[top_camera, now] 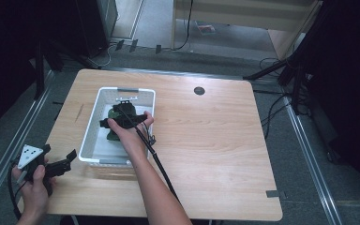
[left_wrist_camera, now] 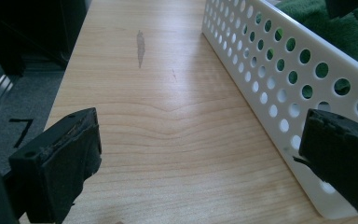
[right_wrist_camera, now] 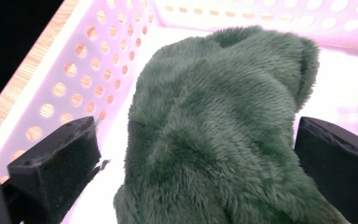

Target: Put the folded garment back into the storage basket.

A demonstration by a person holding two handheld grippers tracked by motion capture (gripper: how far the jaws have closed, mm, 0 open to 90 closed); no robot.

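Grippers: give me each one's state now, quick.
Left gripper: open, holding nothing, beside the white perforated basket.
Right gripper: open inside the basket, jaws either side of the green plush toy, not gripping it.

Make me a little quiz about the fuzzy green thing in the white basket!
1. True or false: the green plush lies inside the white basket.
2. Are the right gripper pads pressing the plush, or apart from it?
3. Which gripper hovers over bare table beside the basket: A left gripper, B right gripper?

Key: 1 true. 2 apart; the jaws stand open on either side of it. 3 A.
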